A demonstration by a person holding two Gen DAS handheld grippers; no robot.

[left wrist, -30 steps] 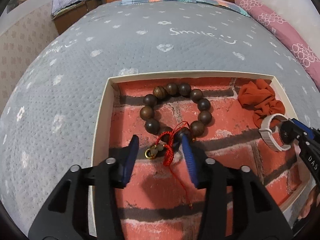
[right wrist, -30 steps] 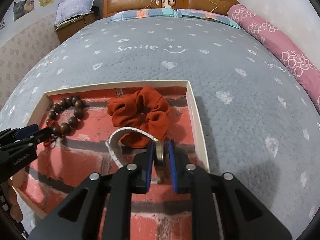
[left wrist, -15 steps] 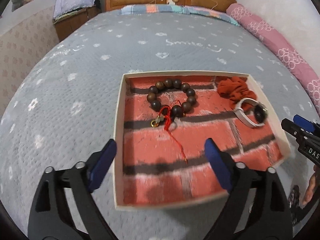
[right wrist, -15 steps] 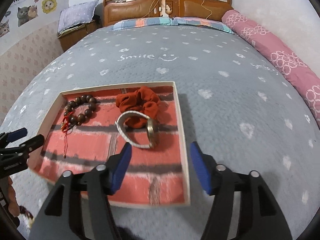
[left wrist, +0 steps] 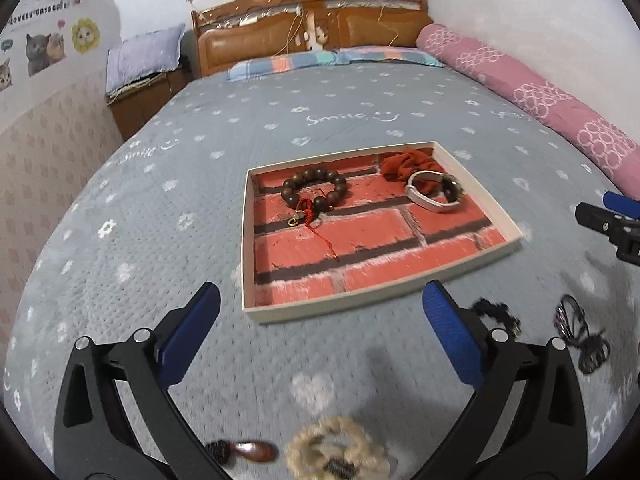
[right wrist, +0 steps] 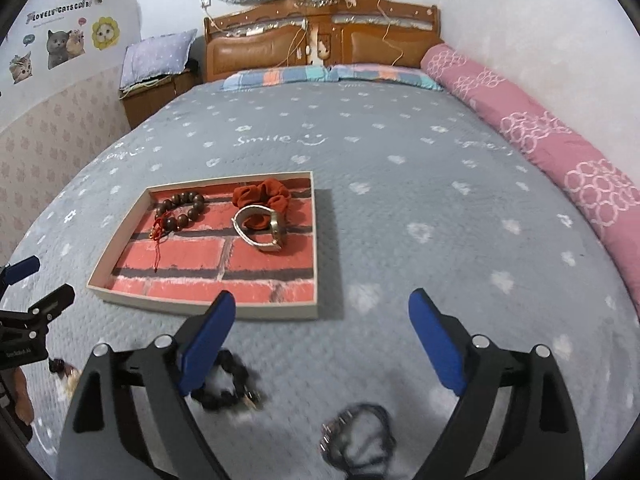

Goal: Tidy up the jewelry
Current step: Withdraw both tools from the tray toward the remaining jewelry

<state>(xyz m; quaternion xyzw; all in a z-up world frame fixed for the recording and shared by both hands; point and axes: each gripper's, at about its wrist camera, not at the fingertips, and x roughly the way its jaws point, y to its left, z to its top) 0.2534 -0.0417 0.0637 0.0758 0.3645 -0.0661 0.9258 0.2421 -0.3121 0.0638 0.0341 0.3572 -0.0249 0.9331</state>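
Three pieces already lie in the shallow cream-rimmed tray with a red brick-pattern floor [left wrist: 476, 254]: a dark wooden bead bracelet with a red cord tassel [left wrist: 314, 190] at its far left, a rust-red fabric scrunchie [left wrist: 402, 164] in the far right corner, and a white-strapped wristwatch [left wrist: 434, 194] resting against the scrunchie.

The pieces not yet sorted lie on the grey quilted bed [left wrist: 360, 360] on the near side of the tray: a pale cream bead bracelet [left wrist: 336, 446], a small brown oval piece [left wrist: 250, 450], a black beaded bracelet [right wrist: 224, 386] and a tangle of thin dark hair ties [right wrist: 360, 436].

The left tongs [left wrist: 320, 320] and the right tongs [right wrist: 318, 332] have both just been opening; both stand wide apart with nothing between them, above the bed just short of the tray.

The step in hand looks like reaching for the next loose pieces. Done well, each pair of tongs would come down over a single item, the left on the cream bracelet, the right on the black beads or hair ties, and pinch across one strand rather than the quilt. The near half of the tray is bare, so new pieces could go there, apart from those already placed.
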